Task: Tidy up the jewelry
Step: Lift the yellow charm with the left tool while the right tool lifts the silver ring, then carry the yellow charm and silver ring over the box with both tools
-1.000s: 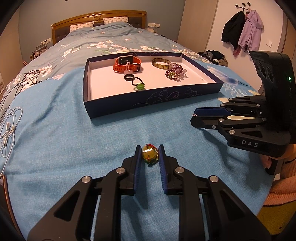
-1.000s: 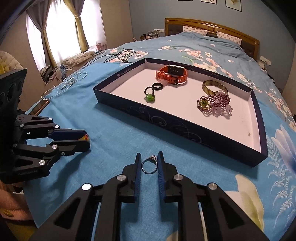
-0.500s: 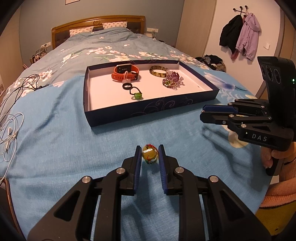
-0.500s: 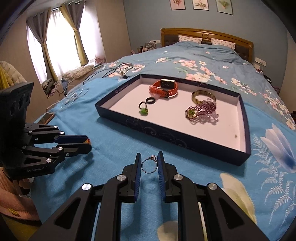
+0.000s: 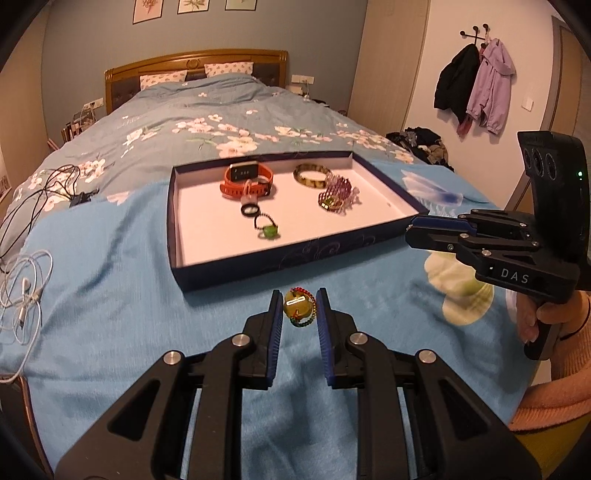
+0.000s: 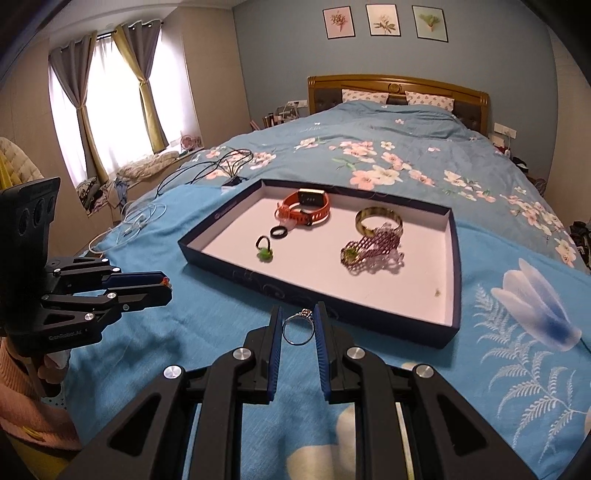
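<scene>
Two grips live | left gripper [image 5: 299,308] fingers clamp beaded charm ring [image 5: 298,308], perhaps jade | right gripper [image 6: 298,323] fingers pinch silver ring [image 6: 298,326] | tray [image 6: 417,324] upper centre

Bedroom, evening-type indoor lighting. A grey-blue painted wall [image 6: 266,55] is running behind a carved wooden headboard [image 6: 399,86], which is sitting at 12 o'clock in the right wrist view. Three framed botanical prints [image 6: 386,20] are hanging above it. A blue floral-print quilt [image 6: 369,155] is covering the bed. At 10 o'clock, daylight is coming through a window with white sheers and grey-and-olive curtains [image 6: 110,92]. In the left wrist view, a beige wardrobe panel [image 5: 388,66] is standing at 1 o'clock; a black coat and a lilac jacket [image 5: 476,85] are hanging from wall hooks at 2 o'clock.
</scene>
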### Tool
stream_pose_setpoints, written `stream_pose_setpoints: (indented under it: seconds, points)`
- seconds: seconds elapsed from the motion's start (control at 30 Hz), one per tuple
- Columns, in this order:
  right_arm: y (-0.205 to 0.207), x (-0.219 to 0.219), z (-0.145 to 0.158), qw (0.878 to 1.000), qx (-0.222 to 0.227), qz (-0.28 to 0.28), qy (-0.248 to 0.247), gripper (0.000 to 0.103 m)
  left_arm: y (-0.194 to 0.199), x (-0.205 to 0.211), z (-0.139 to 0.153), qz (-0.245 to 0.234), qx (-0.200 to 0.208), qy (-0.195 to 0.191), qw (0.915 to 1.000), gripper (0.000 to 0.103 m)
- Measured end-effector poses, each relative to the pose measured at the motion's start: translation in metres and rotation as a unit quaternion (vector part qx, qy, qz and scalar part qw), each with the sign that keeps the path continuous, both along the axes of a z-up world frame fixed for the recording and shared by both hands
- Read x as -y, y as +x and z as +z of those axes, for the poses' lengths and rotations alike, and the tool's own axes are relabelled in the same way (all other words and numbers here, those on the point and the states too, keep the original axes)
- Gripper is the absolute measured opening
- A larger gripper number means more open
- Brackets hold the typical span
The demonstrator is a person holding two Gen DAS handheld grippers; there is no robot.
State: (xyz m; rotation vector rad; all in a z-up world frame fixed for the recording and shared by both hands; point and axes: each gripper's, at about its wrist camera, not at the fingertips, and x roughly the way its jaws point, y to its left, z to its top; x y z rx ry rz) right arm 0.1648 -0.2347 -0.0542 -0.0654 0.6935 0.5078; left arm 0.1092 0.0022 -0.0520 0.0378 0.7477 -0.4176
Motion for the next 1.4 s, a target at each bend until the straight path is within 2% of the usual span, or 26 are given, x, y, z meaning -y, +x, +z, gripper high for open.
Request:
stream_pose_setpoints:
  seconds: [0.67, 1.4]
  points:
    - [0.014, 0.007, 0.011, 1.000, 0.021, -0.012, 0.004, 0.016, 0.018, 0.012, 0.018, 0.003, 0.032, 0.003, 0.9995, 0.019]
    - [0.042, 0.009, 0.018, 1.000, 0.027, -0.015, -0.001, 0.016, 0.046, 0.018, 0.021, 0.013, 0.034, 0.007, 0.9993, 0.019]
